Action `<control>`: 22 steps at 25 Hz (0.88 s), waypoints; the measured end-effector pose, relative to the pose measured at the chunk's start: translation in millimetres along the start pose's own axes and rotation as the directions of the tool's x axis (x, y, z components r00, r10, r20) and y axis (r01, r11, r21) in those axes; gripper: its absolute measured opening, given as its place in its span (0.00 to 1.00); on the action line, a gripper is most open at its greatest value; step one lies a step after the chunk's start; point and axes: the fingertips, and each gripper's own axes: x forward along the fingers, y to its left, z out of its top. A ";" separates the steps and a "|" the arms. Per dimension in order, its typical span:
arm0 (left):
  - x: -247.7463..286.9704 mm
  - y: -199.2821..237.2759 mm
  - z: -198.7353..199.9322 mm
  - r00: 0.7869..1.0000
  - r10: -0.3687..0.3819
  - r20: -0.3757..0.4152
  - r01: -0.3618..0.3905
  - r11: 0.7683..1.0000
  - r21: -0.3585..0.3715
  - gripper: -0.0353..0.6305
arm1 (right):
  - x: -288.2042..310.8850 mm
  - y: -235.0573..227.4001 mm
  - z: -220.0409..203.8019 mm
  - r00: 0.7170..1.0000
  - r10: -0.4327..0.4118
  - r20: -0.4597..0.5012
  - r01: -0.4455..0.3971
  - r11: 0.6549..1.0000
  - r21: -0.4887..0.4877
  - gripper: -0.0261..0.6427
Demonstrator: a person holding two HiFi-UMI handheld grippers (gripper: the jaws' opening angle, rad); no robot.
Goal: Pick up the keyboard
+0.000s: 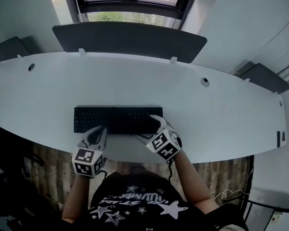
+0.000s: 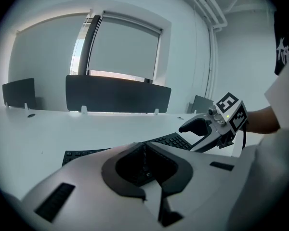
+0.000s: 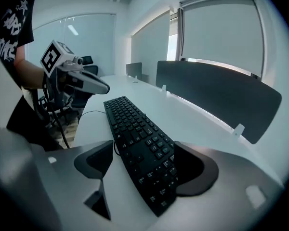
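**A:** Quick check, what are the tongs doing?

**B:** The left tongs (image 2: 144, 163) are pinched fully together, nothing in them. The right tongs (image 3: 143, 160) stand wide apart, straddling the right end of the keyboard (image 3: 135, 129). One pad is clear of it. The other sits right at its edge, and it's hard to say if it touches.

**A:** And the keyboard?

**B:** Flat on the white worktop (image 1: 192, 100), near the front edge, right in front of the person. In the head view both tongs cover bits of its near edge, so contact on the left is anyone's guess. Its cable (image 3: 89, 112) drops off the worktop's edge and gets lost. Key legends are too dim to read.
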 end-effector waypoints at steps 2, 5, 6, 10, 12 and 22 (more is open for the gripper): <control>2.4 3.6 2.9 1.000 0.016 -0.003 -0.016 1.000 -0.006 0.07 | 7.9 -1.8 -3.7 0.997 0.055 -0.062 -0.060 0.994 -0.087 0.64; 4.2 6.8 10.1 0.999 0.040 -0.003 -0.040 0.999 -0.018 0.07 | 18.6 -8.5 -8.8 0.982 0.113 -0.151 -0.143 0.967 -0.210 0.71; 5.1 7.6 9.3 0.999 0.045 -0.007 -0.045 0.999 -0.020 0.07 | 22.0 -11.5 -10.0 0.976 0.131 -0.174 -0.170 0.957 -0.236 0.73; 5.8 10.3 3.9 0.998 0.060 -0.023 -0.061 0.998 -0.026 0.07 | 37.4 -19.6 -14.6 0.937 0.233 -0.261 -0.301 0.918 -0.258 0.79; 5.2 11.4 2.4 0.997 0.069 -0.029 -0.070 0.997 -0.029 0.07 | 44.6 -22.3 -18.7 0.909 0.270 -0.318 -0.358 0.897 -0.261 0.82; 5.9 13.9 -3.8 0.994 0.097 -0.057 -0.100 0.993 -0.055 0.07 | 70.5 -16.9 -34.4 0.797 0.363 -0.483 -0.523 0.815 -0.250 0.83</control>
